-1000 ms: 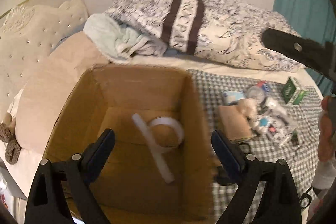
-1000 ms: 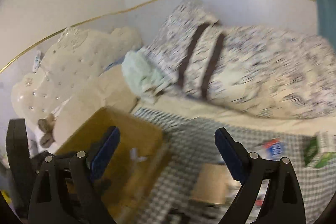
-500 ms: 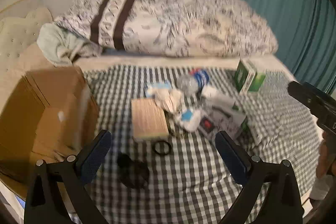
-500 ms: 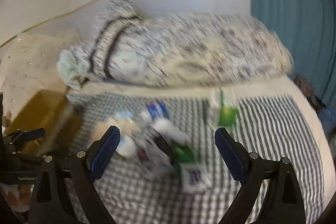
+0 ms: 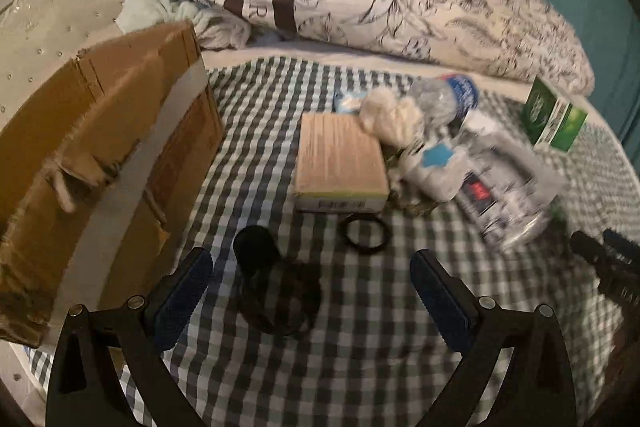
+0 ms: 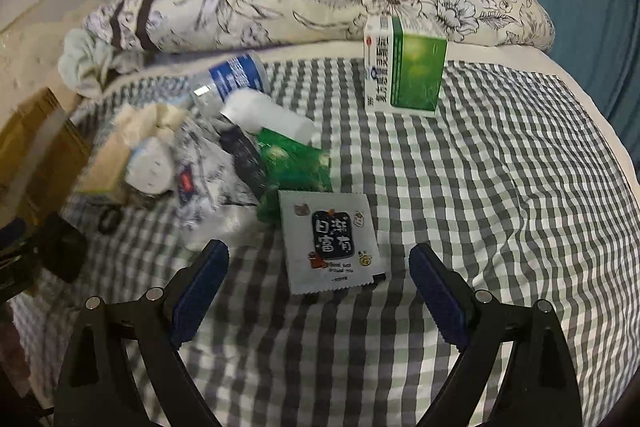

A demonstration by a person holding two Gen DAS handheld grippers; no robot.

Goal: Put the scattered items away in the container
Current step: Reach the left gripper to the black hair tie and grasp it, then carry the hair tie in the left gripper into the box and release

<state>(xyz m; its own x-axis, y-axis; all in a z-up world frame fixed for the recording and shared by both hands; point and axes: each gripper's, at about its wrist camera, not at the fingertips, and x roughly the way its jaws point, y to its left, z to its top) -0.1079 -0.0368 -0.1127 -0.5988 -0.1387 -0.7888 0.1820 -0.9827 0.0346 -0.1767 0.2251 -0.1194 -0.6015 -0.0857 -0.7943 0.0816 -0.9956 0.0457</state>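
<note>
I had both sets of jaws spread wide and empty over the bed [image 6: 500, 167]. My left gripper [image 5: 312, 279] hung above a black cylinder [image 5: 256, 251], just right of the cardboard box [image 5: 92, 155]. My right gripper [image 6: 320, 271] framed a white sachet [image 6: 332, 239] right of the clutter, near the green carton [image 6: 404, 67].

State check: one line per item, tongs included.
Left tongs: open, empty, above the black cylinder.
Right tongs: open, empty, above the flat white packet.
Cardboard box: at the left on the bed; inside not visible.
Black cylinder: lying on the checked cloth.
Black ring: lying flat.
Tan box: lying flat.
Green carton: standing upright.
Water bottle: on its side.
Flat white packet: lying flat, face up.
</note>
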